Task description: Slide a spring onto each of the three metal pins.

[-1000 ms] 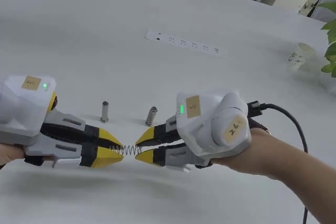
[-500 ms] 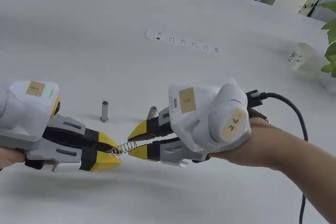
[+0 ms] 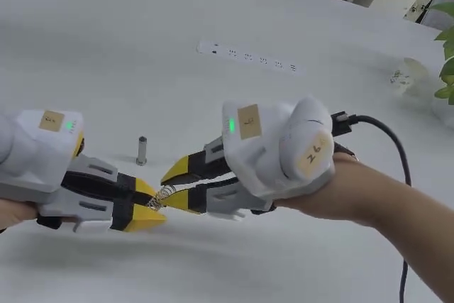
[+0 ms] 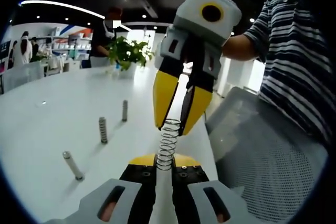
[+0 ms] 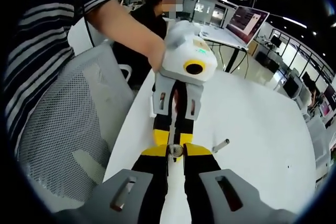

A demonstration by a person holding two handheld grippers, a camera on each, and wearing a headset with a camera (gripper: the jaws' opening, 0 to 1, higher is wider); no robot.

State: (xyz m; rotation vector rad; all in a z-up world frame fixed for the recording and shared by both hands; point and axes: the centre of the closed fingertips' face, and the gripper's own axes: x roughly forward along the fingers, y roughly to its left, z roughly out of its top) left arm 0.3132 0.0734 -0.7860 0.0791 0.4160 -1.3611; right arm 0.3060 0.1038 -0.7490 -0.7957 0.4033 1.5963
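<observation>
White workbench (image 3: 213, 5), office behind. Spring (image 4: 167, 145) in air, stretched between both grippers. Left gripper (image 4: 157, 163) jaws narrow, pinching one end. Right gripper (image 4: 177, 124) jaws narrow, pinching other end. Best way: one lets go softly, other lines spring straight over bare pin (image 3: 142, 150).

In my head view the left gripper (image 3: 150, 207) runs off the left edge, and the spring (image 3: 162, 195) is too small between the yellow tips for me to count coils. In the left gripper view its lower end disappears between that gripper's jaws.
</observation>
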